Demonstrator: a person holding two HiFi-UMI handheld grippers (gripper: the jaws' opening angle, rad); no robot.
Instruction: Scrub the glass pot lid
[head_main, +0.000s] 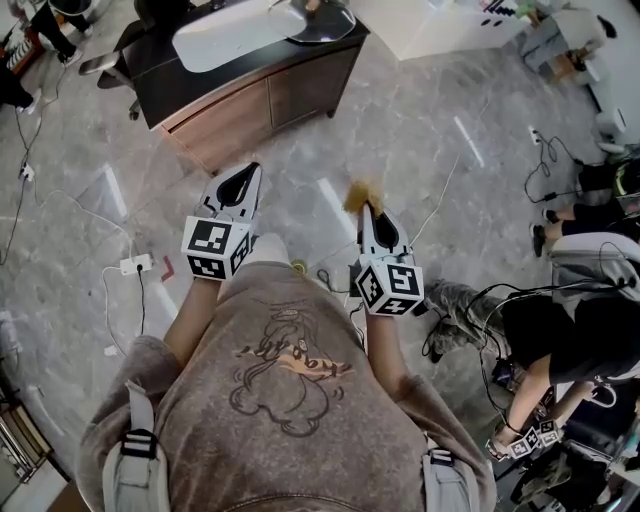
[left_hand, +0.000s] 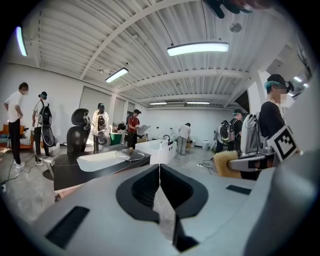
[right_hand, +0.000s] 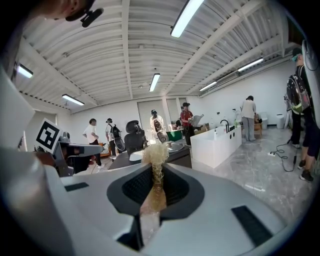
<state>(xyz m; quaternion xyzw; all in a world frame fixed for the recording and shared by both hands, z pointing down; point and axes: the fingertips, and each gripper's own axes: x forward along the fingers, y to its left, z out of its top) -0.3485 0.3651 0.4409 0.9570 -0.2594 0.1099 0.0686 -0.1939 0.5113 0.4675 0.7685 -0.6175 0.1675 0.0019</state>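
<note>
Scrubbing seems unstarted: the lid (head_main: 325, 28) lies apart on the counter's (head_main: 250, 75) corner, the right gripper (head_main: 367, 208) pinches a scrubber (head_main: 357, 194), and the left gripper (head_main: 248, 176) is pressed together, empty.

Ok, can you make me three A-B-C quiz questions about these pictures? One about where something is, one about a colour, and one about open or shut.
1. Where is the lid? A: on the dark counter by the white basin. B: on the floor. C: on a chair.
2. What colour is the scrubber? A: blue. B: yellowish. C: red.
3. How are the left tongs? A: wide open. B: shut on the lid. C: shut and empty.

Answers:
1 A, the left gripper view shows it lying on the counter.
2 B, the tuft held in the right tongs is straw yellow.
3 C, the jaws meet with nothing between them.
</note>
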